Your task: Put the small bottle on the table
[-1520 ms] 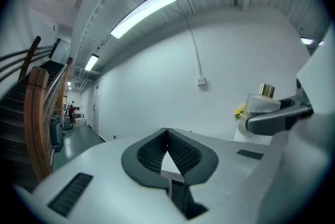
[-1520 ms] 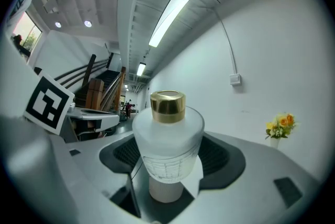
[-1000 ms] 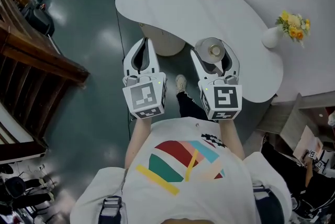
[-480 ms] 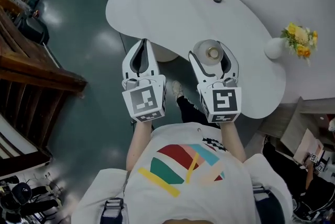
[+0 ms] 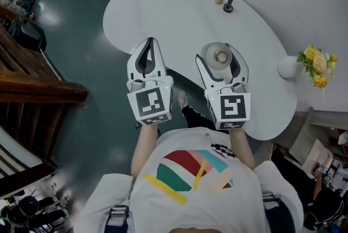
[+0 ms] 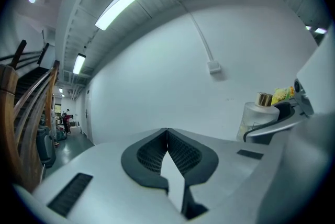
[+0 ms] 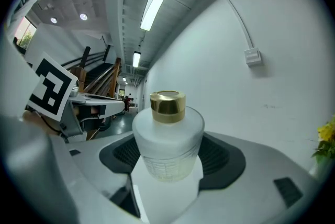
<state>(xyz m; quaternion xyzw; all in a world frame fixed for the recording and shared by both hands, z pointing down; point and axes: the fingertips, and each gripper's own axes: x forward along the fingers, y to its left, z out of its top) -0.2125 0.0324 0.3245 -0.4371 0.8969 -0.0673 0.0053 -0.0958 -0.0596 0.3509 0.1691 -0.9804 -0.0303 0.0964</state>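
A white vase (image 5: 286,67) holds yellow flowers (image 5: 317,63), well apart from wooden stairs (image 5: 38,87).

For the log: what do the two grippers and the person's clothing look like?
The left claw and right claw are white shells with dark ribbed pads inside. Each carries a cube with black-and-white square markers at its rear. The person wears a white T-shirt printed with red, green, teal and yellow shapes.

Small frosted bottle (image 7: 167,147) with gold cap, upright, clamped in right tool (image 5: 220,57) above white table (image 5: 163,14)
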